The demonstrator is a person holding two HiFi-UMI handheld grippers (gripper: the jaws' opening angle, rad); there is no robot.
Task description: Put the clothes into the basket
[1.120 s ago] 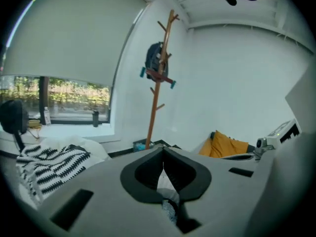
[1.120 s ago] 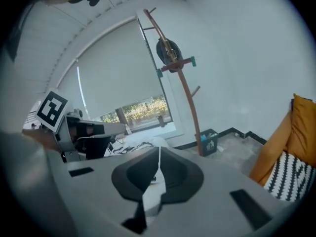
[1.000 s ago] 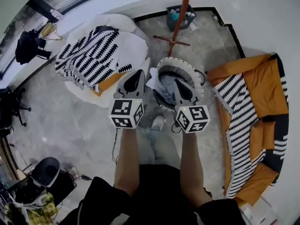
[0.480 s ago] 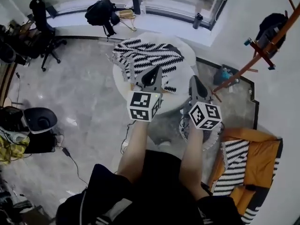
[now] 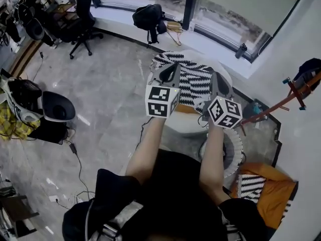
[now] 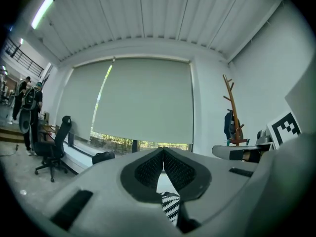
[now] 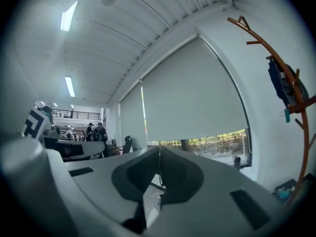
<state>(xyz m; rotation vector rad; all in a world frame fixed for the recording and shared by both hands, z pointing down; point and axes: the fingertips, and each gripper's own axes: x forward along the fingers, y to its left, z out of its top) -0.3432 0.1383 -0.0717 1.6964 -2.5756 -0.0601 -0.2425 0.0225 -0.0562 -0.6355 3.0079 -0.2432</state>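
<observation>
A black-and-white patterned garment (image 5: 193, 79) lies on a round white table (image 5: 186, 124). Both grippers are held level above it, side by side. My left gripper (image 5: 172, 70) is shut with nothing in it; its closed jaws (image 6: 163, 153) show a bit of the garment (image 6: 170, 207) below them. My right gripper (image 5: 219, 80) is also shut and empty, its jaws (image 7: 158, 151) pressed together. The white-rimmed basket (image 5: 235, 145) stands on the floor beside the table, partly hidden under my right forearm.
An orange and striped cloth (image 5: 261, 192) lies on the floor at the lower right. A wooden coat rack (image 5: 286, 100) stands to the right. A black backpack (image 5: 149, 18) rests by the window, and an office chair (image 5: 83, 14) and a dark bin (image 5: 57, 107) stand at the left.
Both grippers rose from over the basket and swung across to the table with the patterned garment. They stayed shut. The head view turned from the basket toward the table and window.
</observation>
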